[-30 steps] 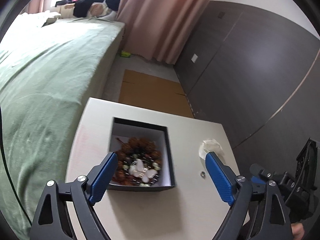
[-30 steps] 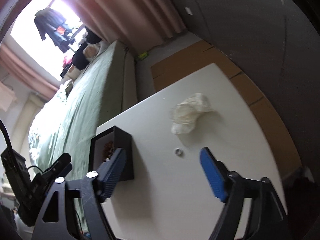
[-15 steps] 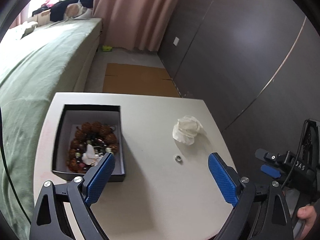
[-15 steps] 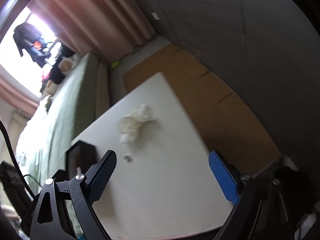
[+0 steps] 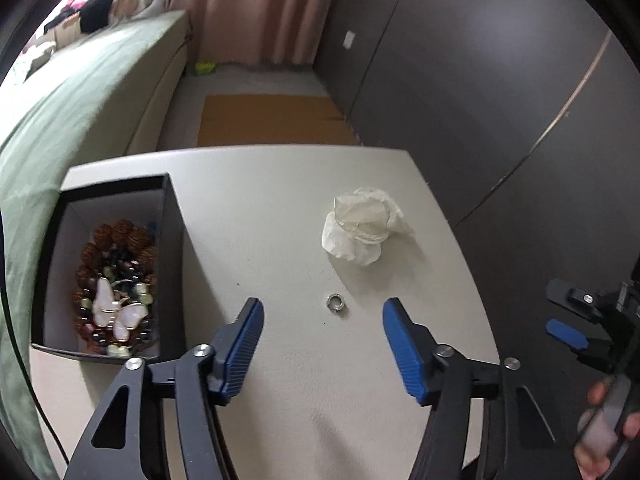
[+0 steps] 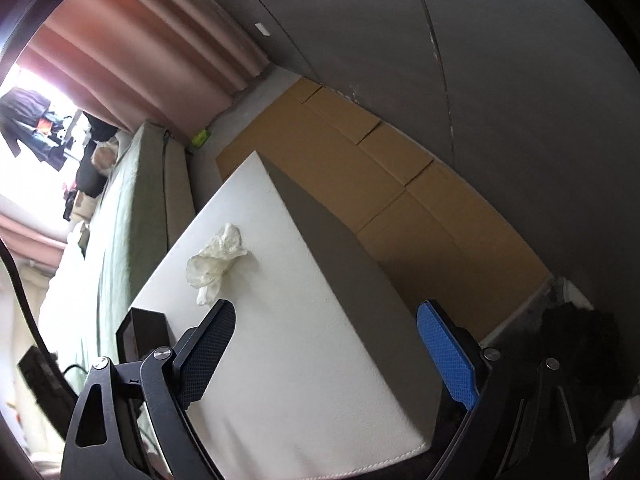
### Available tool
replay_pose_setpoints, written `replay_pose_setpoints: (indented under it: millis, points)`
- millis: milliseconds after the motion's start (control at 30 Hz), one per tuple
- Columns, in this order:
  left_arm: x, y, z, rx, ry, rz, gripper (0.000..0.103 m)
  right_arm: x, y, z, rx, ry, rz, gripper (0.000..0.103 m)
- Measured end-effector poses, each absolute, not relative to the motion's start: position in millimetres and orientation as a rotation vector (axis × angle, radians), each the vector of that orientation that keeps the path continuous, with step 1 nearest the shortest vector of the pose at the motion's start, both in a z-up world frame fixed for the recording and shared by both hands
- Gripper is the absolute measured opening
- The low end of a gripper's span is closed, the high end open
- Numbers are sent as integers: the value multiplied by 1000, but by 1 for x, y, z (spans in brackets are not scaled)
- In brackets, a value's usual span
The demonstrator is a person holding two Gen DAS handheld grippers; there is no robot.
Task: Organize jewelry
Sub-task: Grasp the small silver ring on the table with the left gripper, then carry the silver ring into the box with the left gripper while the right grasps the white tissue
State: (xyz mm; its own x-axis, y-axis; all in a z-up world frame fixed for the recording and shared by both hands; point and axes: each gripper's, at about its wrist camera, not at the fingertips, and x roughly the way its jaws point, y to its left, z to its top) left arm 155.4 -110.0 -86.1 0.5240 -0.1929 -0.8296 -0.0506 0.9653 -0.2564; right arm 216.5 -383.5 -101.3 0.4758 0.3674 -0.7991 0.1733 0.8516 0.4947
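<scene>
Between the left gripper's point(image 5: 323, 322) closing jaws — untouched on the table point(image 5: 280, 216) — lies the ring point(image 5: 336, 301).

A white table point(image 5: 304, 184) stands at centre. A green bed point(image 5: 80, 92) runs toward 10 o'clock. Pink curtains point(image 5: 256, 8) hang at 12 o'clock. Flat cardboard point(image 5: 272, 124) lies on the floor beyond the table. A dark grey wall point(image 5: 480, 80) fills 2 o'clock. Daylight enters at 11 o'clock.
</scene>
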Motion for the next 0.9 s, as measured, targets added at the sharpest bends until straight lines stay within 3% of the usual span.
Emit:
replay_pose_setpoints:
  millis: [167, 367, 533, 633, 900]
  points:
    - [171, -124, -98, -234, 1069, -68, 49, 221, -386, -100, 555, 1075, 150, 94]
    - [186, -138, -118, -171, 1115, -29, 29, 224, -394, -105, 602, 1084, 158, 93]
    - [189, -144, -124, -133, 1117, 3, 27, 226, -403, -106, 640, 1083, 152, 93]
    - [190, -147, -126, -83, 1112, 40, 13, 227, -401, -107, 637, 1083, 156, 93]
    - [179, -127, -106, -153, 1092, -12, 13, 228, -388, -106, 625, 1089, 172, 93]
